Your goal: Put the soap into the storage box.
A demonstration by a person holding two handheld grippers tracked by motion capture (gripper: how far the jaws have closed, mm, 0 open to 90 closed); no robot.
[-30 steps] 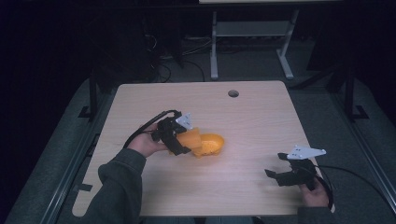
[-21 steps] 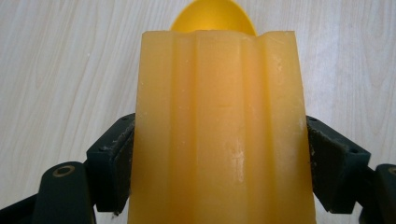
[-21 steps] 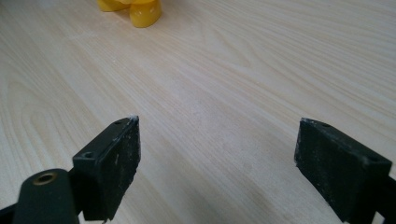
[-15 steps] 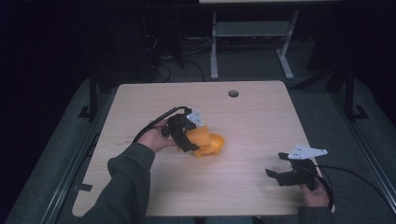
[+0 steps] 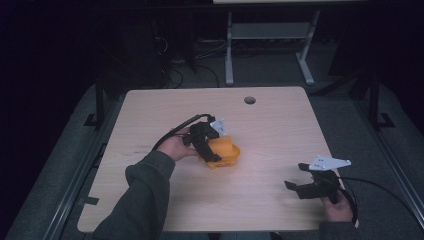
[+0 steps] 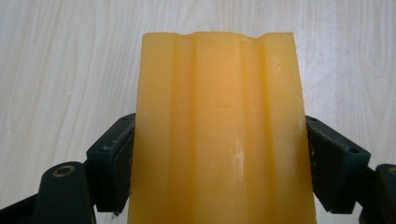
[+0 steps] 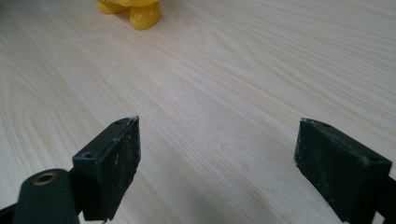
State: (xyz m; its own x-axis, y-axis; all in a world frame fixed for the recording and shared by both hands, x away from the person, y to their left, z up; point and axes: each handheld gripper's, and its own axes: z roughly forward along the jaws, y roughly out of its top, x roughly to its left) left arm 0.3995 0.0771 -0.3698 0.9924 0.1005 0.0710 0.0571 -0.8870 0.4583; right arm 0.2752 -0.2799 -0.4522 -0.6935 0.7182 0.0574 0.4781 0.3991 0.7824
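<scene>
Orange plastic block (image 6: 219, 135), pinched between the left gripper's (image 5: 210, 142) jaws mid-table, seems to be mid-carry, so next comes a steady set-down while the right gripper (image 5: 306, 188) waits spread.

block (image 6: 219, 135): orange-yellow, faint lengthwise ridges
left gripper (image 5: 206, 142): black
right gripper (image 7: 217, 163): black
table (image 5: 280, 125): pale wood grain
sleeve (image 5: 140, 200): dark grey

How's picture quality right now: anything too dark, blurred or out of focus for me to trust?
High view: dim, surroundings nearly black, only the table lit, and the orange block reads soft. Left gripper view: bright and sharp on the block's ridged face, left gripper closed on it. Right gripper view: the right gripper is crisp and open, wood grain clear, block slightly soft at the top edge.
</scene>
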